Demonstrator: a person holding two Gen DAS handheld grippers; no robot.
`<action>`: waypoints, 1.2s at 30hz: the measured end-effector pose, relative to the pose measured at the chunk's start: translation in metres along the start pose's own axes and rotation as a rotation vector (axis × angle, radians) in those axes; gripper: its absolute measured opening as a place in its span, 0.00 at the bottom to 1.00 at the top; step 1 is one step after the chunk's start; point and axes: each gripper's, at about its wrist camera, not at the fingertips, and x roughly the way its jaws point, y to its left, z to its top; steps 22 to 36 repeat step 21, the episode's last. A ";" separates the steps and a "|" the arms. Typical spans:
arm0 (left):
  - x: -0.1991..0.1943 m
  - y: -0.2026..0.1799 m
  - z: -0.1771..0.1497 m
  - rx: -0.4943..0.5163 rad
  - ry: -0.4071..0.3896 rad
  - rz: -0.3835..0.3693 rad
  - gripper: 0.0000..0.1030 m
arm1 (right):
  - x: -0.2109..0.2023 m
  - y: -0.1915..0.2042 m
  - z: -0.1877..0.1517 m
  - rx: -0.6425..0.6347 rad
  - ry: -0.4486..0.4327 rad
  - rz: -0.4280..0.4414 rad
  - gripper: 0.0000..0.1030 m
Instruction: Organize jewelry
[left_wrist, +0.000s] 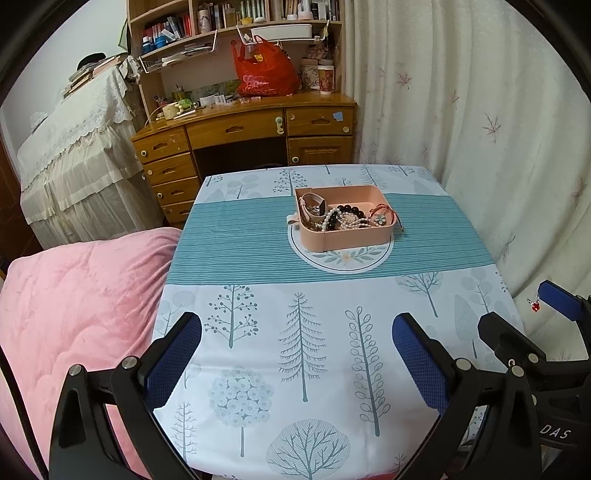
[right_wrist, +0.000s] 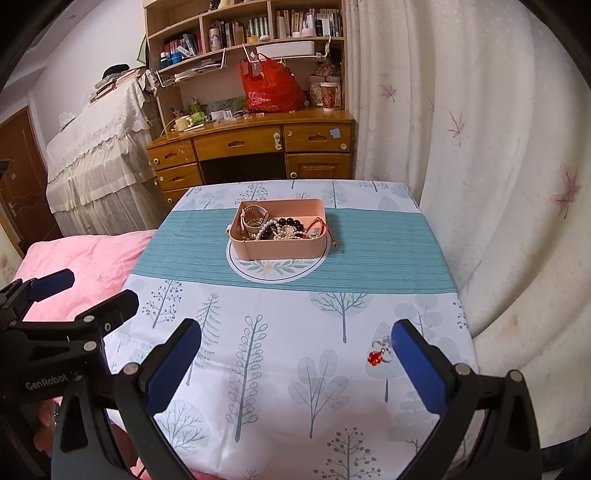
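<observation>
Right wrist view: right tool (right_wrist: 295, 354) spread wide, a red charm (right_wrist: 376, 357) dangling at one finger; left tool (left_wrist: 297, 345) likewise released; pink jewelry box (right_wrist: 284, 248) mid-worktop (right_wrist: 369, 295).

Tablecloth (left_wrist: 332, 332): white, printed with grey-blue trees; one broad teal band of fine stripes across the middle.
Mat (left_wrist: 341, 258): white round, thin dark ring, green leaf sprig with a peach flower.
Box (left_wrist: 345, 236): plain salmon pink.
Beads (left_wrist: 347, 216): white pearls mixed with black ones.
Pendant (right_wrist: 375, 357): bright red on silver.
Finger pads (right_wrist: 417, 373): blue mesh on black frames.
Quilt (left_wrist: 74, 314): pink.
Bag (left_wrist: 264, 70): red.
Curtain (left_wrist: 498, 110): cream with pink leaves.
</observation>
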 end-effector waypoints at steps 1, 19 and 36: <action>0.000 0.000 0.000 0.000 0.000 0.001 0.99 | 0.000 0.001 -0.001 0.000 0.000 0.000 1.00; 0.005 0.002 -0.001 -0.001 0.009 0.003 0.99 | 0.004 0.005 -0.005 -0.005 0.008 -0.004 1.00; 0.008 0.004 -0.001 -0.003 0.015 0.002 0.99 | 0.004 0.005 -0.004 -0.005 0.007 -0.005 1.00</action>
